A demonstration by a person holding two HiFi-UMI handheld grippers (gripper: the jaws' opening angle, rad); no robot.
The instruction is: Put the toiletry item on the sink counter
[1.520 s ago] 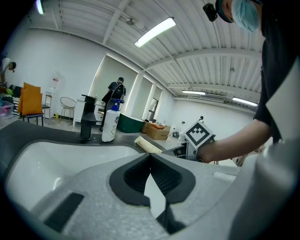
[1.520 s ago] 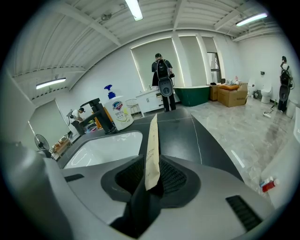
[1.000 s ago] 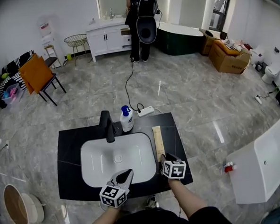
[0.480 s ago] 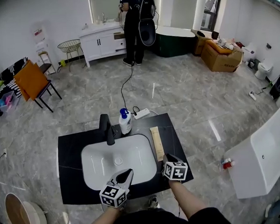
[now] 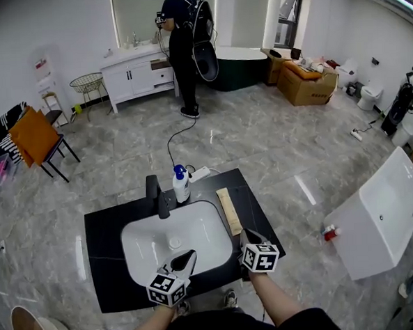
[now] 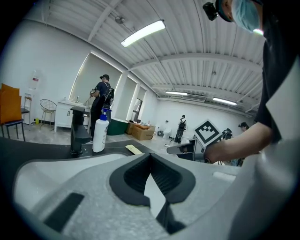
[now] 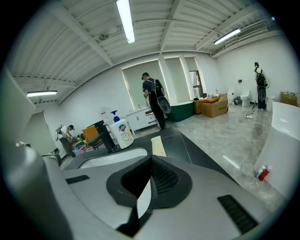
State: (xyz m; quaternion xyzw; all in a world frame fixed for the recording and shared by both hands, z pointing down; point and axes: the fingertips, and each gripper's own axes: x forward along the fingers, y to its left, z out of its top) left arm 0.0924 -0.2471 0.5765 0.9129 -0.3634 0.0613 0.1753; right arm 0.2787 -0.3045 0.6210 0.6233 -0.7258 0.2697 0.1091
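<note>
A white pump bottle with a blue cap (image 5: 181,185) stands on the black sink counter (image 5: 102,223), behind the white basin (image 5: 175,239) and just right of the black faucet (image 5: 157,195). A pale flat strip (image 5: 229,209) lies on the counter to the right of the basin. My left gripper (image 5: 186,257) hovers over the basin's front rim, shut and empty. My right gripper (image 5: 241,235) is above the counter's front right part, near the strip's near end; its jaws have just been closing with nothing between them. The bottle (image 6: 100,134) (image 7: 122,134) shows ahead in both gripper views.
A person (image 5: 183,50) stands at a white vanity (image 5: 132,71) far back. A cable and power strip (image 5: 198,173) lie on the floor behind the counter. A white fixture (image 5: 384,213) and a small red-capped bottle (image 5: 328,233) are at the right, an orange chair (image 5: 34,140) at the left.
Both grippers have risen a little, the right one more, away from the counter's front right corner. The head view has tilted up, showing more of the room.
</note>
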